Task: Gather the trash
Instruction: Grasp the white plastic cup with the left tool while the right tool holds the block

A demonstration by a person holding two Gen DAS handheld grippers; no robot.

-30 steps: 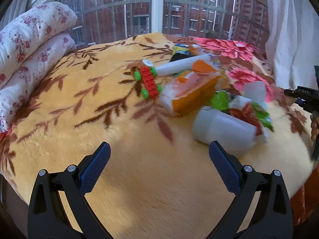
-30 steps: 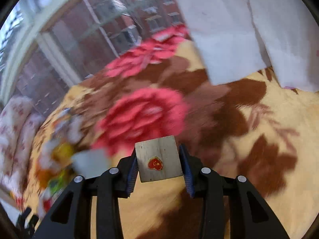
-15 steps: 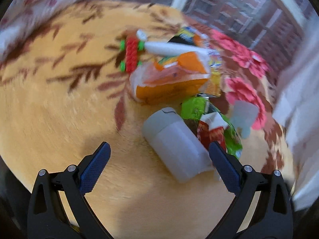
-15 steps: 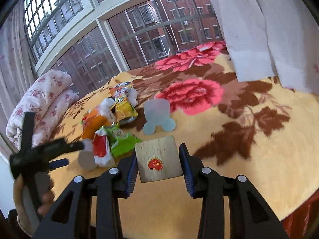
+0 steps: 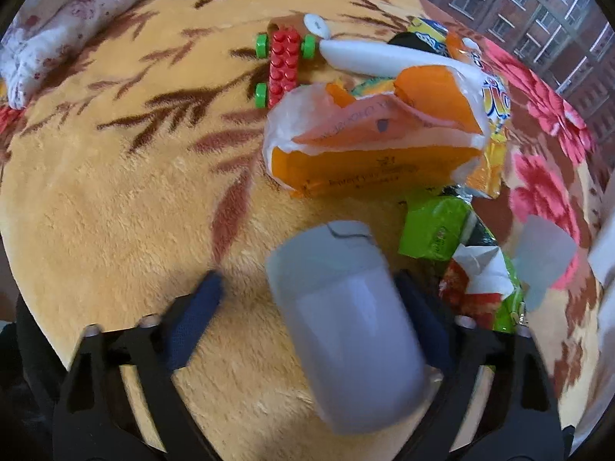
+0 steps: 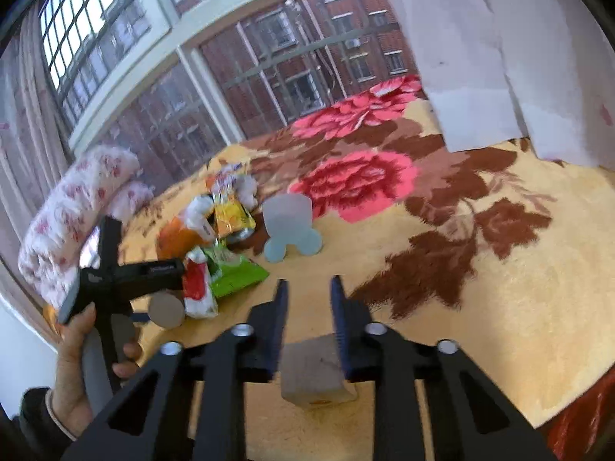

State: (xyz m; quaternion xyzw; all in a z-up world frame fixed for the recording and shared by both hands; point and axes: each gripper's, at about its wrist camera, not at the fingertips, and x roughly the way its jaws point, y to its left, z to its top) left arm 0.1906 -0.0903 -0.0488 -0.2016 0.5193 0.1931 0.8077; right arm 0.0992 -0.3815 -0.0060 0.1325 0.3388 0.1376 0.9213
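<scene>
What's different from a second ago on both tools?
The left tool has moved in on the white cup, which now lies between its open fingers, not clamped. The right tool has let go of the wooden block, which now sits below its fingers. The wrapper pile and the red brick toy stayed put.

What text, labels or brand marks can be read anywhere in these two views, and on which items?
Nothing can be read with confidence.
Orange tissue pack: lines of dark print on its front and torn flap, too blurred and small.
Yellow-orange snack wrapper: large red-orange lettering, curved and cut off, not legible.
Green packet: small dark mark, unreadable.
Left gripper: small pale lettering on its black bar in the right wrist view, too small.
Paper cup: no print visible.
</scene>
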